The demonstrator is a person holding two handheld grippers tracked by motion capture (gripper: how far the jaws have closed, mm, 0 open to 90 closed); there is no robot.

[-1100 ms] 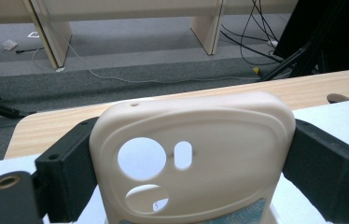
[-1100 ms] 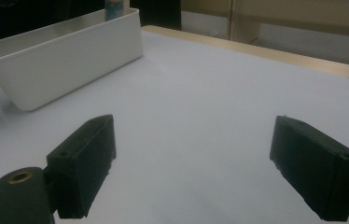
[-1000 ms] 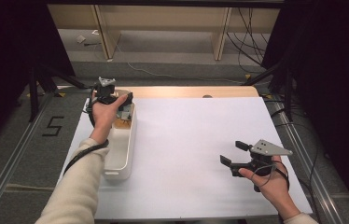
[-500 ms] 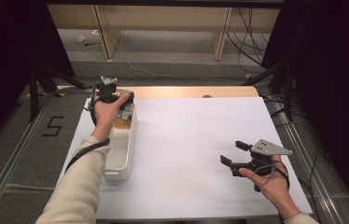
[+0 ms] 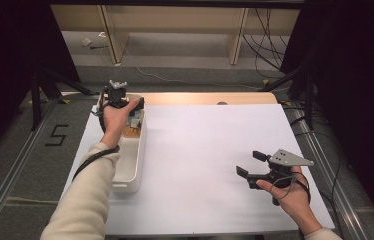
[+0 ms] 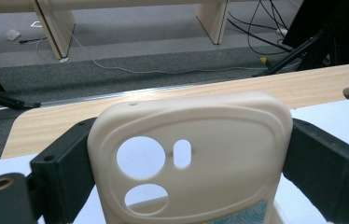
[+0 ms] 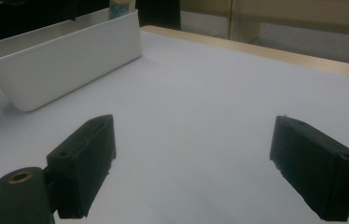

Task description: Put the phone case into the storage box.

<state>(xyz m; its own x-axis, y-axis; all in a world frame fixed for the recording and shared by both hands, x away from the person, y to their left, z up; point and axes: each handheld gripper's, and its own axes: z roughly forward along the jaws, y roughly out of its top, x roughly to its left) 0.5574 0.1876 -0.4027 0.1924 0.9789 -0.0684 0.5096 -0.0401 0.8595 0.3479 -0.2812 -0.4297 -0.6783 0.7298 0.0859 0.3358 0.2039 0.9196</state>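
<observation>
We note the cream phone case (image 6: pixel 189 158) first: it stands upright between the two black jaws of the left gripper (image 6: pixel 189 186), its back panel with the round camera cut-outs facing the gripper's camera, and both jaws press on its long edges, so the case is pinched across its width. That wide hold explains why the jaws look far apart though they are clamped; we judge the edges were chosen because the thin panel offers nothing else to grasp. In the high view the left gripper (image 5: pixel 120 97) sits above the far end of the white bin (image 5: pixel 130 170), with the case hanging over the bin's opening, where a few other small items (image 5: pixel 134 125) lie, too small to name. We read this as a lift out of the bin, or a lowering into it; the pictures do not settle which. Taking the bin as our landmark, the white table sheet (image 5: pixel 200 150) spreads to its right, and the bare wooden strip (image 5: pixel 200 97) of the table runs beyond its far end. The right gripper (image 5: pixel 252 165) rests well to the right of the bin, near the sheet's near right corner, jaws spread wide with nothing between them (image 7: pixel 205 168), pointed back toward the bin, likely parked clear and ready to receive the case.
</observation>
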